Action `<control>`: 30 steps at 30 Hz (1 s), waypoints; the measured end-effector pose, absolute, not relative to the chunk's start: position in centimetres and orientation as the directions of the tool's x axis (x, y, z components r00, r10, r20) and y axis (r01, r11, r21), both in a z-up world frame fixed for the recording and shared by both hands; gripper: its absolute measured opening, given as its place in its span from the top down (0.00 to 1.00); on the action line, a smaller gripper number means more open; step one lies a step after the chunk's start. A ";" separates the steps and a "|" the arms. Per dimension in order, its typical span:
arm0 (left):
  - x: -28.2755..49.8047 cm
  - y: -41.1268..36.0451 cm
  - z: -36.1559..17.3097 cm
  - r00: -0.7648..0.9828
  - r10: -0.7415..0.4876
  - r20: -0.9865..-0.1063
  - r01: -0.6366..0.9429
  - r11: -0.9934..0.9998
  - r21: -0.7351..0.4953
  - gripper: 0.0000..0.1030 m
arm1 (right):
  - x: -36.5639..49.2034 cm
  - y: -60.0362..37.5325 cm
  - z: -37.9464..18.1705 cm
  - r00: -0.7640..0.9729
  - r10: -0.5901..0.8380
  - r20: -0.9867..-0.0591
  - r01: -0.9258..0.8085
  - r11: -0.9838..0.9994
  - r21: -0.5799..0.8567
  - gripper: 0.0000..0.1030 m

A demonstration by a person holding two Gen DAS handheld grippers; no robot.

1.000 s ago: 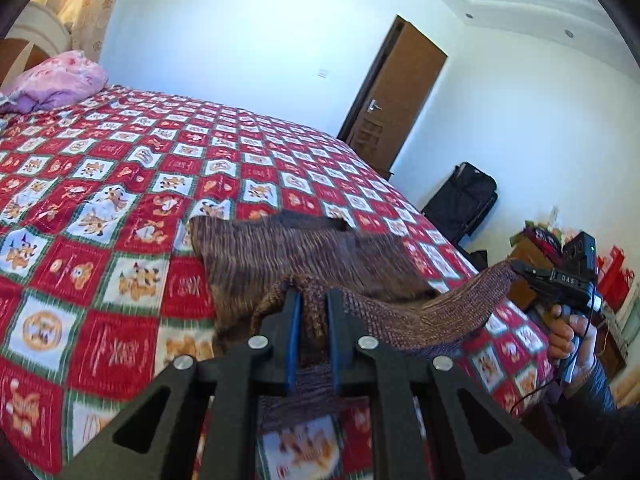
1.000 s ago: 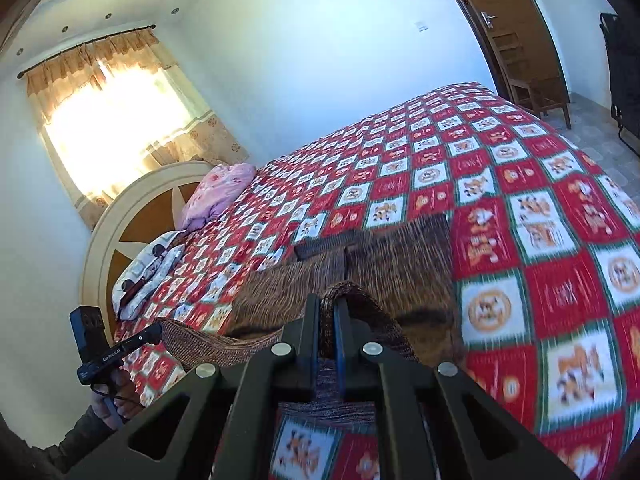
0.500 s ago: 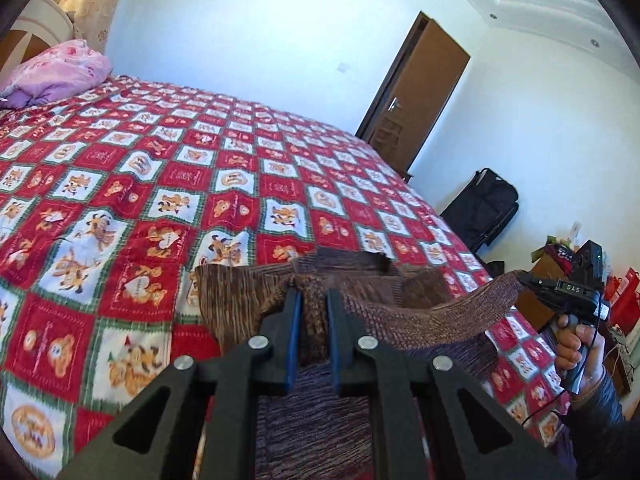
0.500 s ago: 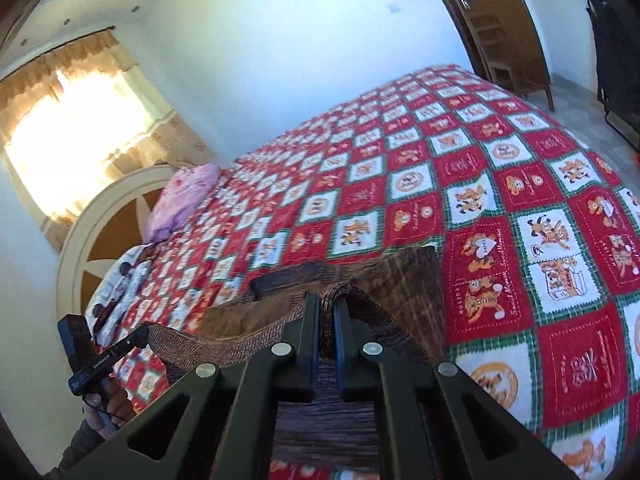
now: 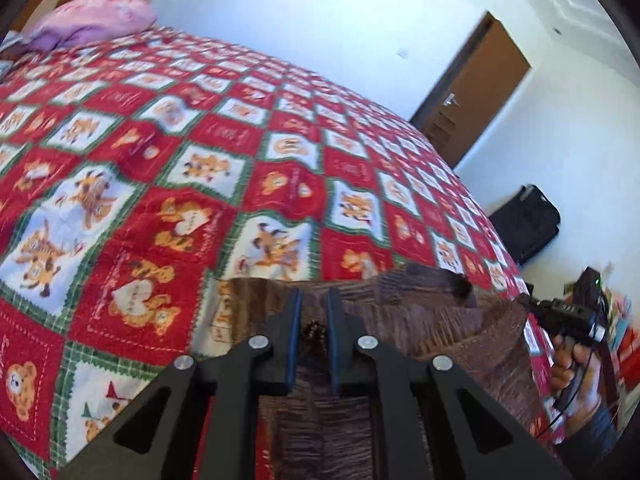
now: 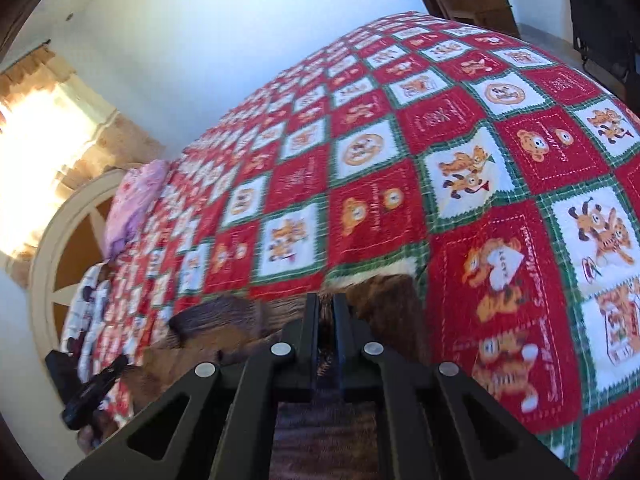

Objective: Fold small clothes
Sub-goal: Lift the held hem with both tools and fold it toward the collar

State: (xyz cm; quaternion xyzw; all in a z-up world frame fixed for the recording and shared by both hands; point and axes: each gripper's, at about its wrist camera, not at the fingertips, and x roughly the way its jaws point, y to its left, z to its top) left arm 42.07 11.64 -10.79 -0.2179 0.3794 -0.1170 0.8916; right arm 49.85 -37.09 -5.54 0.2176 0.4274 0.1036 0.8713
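Fingers of our left gripper (image 5: 312, 312) and right gripper (image 6: 326, 314) each pinch the brown knit garment (image 5: 440, 320), apparently its hem, near the bed (image 5: 240, 160) edge to fold it.

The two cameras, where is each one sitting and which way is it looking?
Left wrist view: sits on the left gripper, looks along its fingers across the quilt toward the door; the right gripper and right hand show.
Right wrist view: sits on the right gripper, looks toward the window and pink pillow; the left gripper shows.
Both share the quilt and the brown sweater, pinched by each gripper.
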 end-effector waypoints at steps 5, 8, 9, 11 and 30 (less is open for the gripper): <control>38.3 10.2 -10.0 0.702 -0.296 -0.647 0.120 0.945 -0.303 0.57 | 48.2 -36.6 -4.7 0.649 0.347 -0.677 -0.058 0.910 0.411 0.16; 35.1 9.0 -9.2 0.728 -0.242 -0.641 0.178 0.970 -0.164 0.49 | 45.5 -35.0 -3.7 0.605 0.401 -0.688 -0.162 0.908 0.387 0.16; 34.2 8.7 -9.1 0.726 -0.253 -0.640 0.210 0.967 -0.144 0.47 | 44.9 -34.2 -3.7 0.569 0.449 -0.689 -0.204 0.889 0.410 0.16; 33.6 7.7 -9.4 0.703 -0.241 -0.669 0.248 0.965 -0.086 0.31 | 43.7 -31.8 -4.4 0.445 0.532 -0.720 -0.298 0.846 0.442 0.16; 40.9 11.3 -11.2 0.675 0.021 -0.738 -0.082 0.996 -0.047 0.31 | 48.5 -28.9 -2.7 0.636 0.326 -0.699 -0.230 0.945 0.231 0.16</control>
